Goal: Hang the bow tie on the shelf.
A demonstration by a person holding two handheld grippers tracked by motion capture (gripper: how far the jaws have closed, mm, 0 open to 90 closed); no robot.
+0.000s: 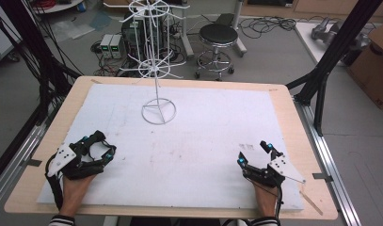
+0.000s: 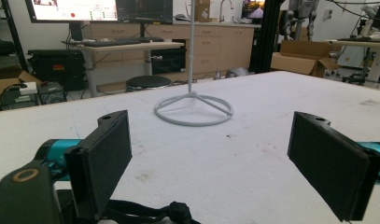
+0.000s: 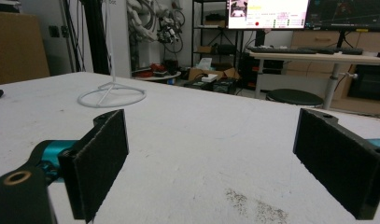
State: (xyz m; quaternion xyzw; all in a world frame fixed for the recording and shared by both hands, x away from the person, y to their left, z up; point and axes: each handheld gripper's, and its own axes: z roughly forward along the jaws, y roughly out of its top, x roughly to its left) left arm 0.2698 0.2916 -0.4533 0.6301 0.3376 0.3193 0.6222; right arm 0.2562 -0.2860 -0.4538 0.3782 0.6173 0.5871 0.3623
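A white wire rack (image 1: 155,61) with hooked arms stands on a ring base (image 1: 158,111) at the far middle of the white mat (image 1: 194,141). Its ring base (image 2: 193,110) and thin post lie ahead in the left gripper view, and the base (image 3: 111,96) sits far left in the right gripper view. My left gripper (image 1: 101,146) rests low at the mat's near left, jaws wide open, nothing between them. My right gripper (image 1: 256,153) rests at the near right, also open and empty. Both point toward the rack.
The mat covers a wooden table (image 1: 283,94). A black stool (image 1: 218,40), power boxes and cables stand on the floor beyond the far edge. Black frame posts (image 1: 337,44) rise at the right. A cardboard box (image 1: 375,63) sits far right. Faint dirt marks (image 3: 253,205) spot the mat.
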